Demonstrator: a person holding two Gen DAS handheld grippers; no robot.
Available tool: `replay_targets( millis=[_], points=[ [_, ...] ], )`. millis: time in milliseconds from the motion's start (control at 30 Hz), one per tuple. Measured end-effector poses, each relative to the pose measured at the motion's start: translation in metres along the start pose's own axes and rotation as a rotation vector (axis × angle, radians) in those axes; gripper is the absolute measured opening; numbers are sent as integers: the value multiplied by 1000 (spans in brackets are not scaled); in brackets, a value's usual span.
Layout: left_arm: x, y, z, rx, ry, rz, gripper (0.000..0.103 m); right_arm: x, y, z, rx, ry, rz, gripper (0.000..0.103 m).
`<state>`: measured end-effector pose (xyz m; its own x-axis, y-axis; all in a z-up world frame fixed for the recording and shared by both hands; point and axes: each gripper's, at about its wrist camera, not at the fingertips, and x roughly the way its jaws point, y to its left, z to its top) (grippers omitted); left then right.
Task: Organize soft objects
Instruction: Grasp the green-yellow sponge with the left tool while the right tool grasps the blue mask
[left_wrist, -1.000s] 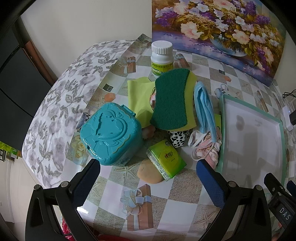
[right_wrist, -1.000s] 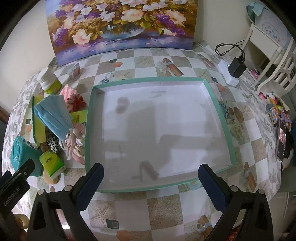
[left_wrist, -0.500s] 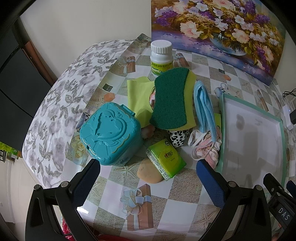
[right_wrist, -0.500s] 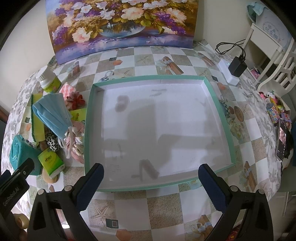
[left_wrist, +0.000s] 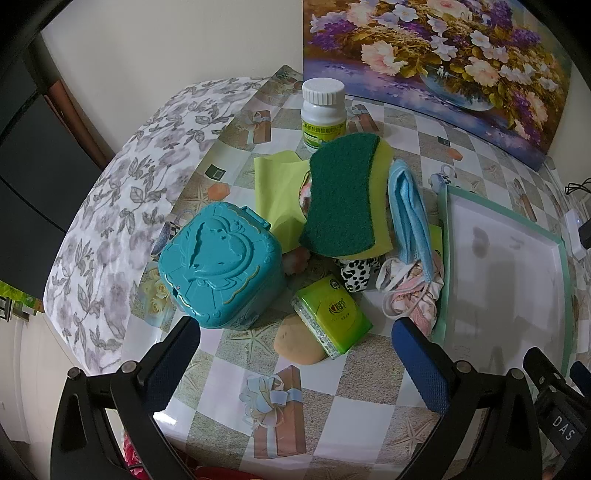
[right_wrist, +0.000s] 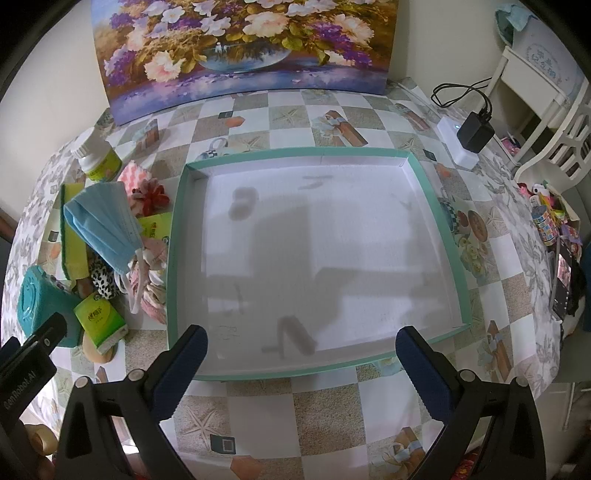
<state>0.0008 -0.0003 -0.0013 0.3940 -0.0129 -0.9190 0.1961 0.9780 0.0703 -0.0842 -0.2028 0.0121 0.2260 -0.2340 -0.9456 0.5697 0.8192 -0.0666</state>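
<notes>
Checkered oilcloth is covering the table (right_wrist: 325, 410), and a flower painting (right_wrist: 243, 48) is leaning on the wall behind. Left gripper (left_wrist: 295, 354) is hovering with its jaws spread wide and nothing between them, looking down on the pile of soft things. Right gripper (right_wrist: 301, 354) is hanging likewise wide apart and empty over the near edge of the tray (right_wrist: 448, 236).

Sponge (left_wrist: 345, 195) is sitting on top of the heap, green scrub side up, tilted, its long axis running away from the left camera toward the white bottle (left_wrist: 323, 110). Just right of it the blue mask (left_wrist: 408, 210) is lying folded, long axis also running near to far, its ear loops trailing at the near end onto the pink cloth (left_wrist: 415, 295), which is pressing against the tray's left wall. Yellow cloth (left_wrist: 279, 192) is poking out from under the sponge on the left.

Teal box (left_wrist: 221, 269) is standing at the pile's left, and the green tissue pack (left_wrist: 330, 315) is lying askew, half over a tan oval pad (left_wrist: 297, 345). A spotted cloth (left_wrist: 354, 273) is peeking out under the sponge
</notes>
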Motion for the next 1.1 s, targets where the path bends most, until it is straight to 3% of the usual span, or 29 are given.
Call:
replay_targets(
  millis=[333, 467, 633, 833, 1000, 1100],
  points=[
    [0, 0, 0, 0, -1, -1, 103, 1, 0, -1, -2, 1, 6, 103],
    [-4, 3, 5, -17, -23, -38, 103, 0, 1, 0, -6, -9, 13, 103],
    [-11, 13, 22, -98, -87, -91, 103, -6, 11, 10, -12, -71, 114, 103],
    [-6, 22, 46, -189, -99, -164, 103, -12, 36, 23, -70, -127, 241, 103],
    [2, 18, 63, -182, -108, -160, 103, -8, 57, 32, -132, -153, 234, 103],
    [10, 18, 75, -191, -86, -168, 103, -1, 64, 42, -142, -132, 291, 103]
  ],
)
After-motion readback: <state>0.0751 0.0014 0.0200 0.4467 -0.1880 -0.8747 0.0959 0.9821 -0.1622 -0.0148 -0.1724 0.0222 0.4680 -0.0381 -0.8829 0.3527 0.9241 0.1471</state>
